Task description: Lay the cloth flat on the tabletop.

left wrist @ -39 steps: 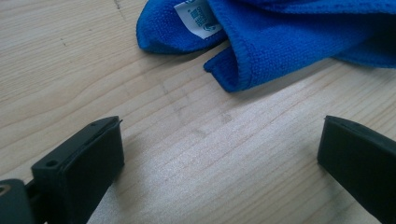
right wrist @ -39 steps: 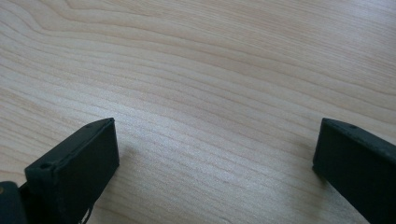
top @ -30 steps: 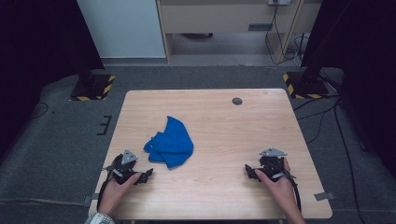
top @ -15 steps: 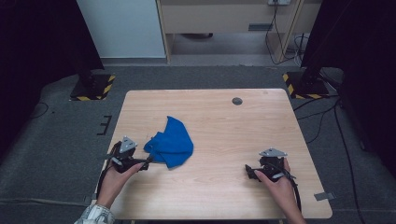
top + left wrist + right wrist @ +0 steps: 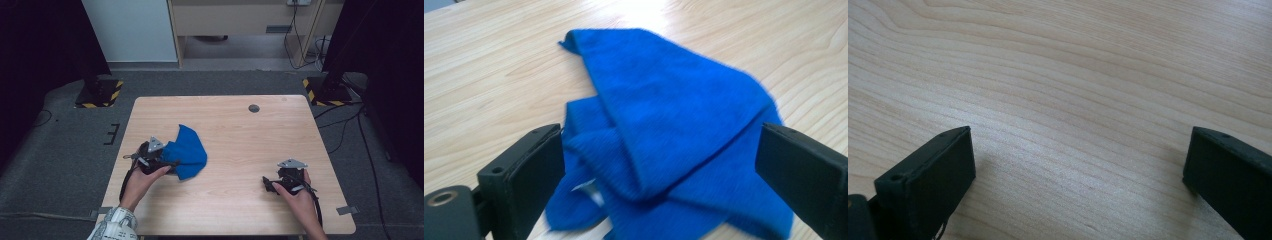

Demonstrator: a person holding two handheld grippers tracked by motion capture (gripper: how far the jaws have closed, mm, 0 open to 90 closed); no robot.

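Straddling crumpled fuzzy blue cloth (image 5: 664,125): left claw (image 5: 659,165).

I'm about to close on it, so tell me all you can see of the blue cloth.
The blue cloth is a soft, fuzzy-looking fabric, crumpled and folded over itself into a rough triangle, lying flat on the wooden table left of centre. A small white tag peeks out near its lower edge. The open left gripper straddles its near end, jaws on either side.

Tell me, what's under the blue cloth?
The blue cloth lies crumpled on the wooden table, folded over itself, so mostly more cloth. A small white bit, maybe a tag, peeks out. Anything else underneath is covered.
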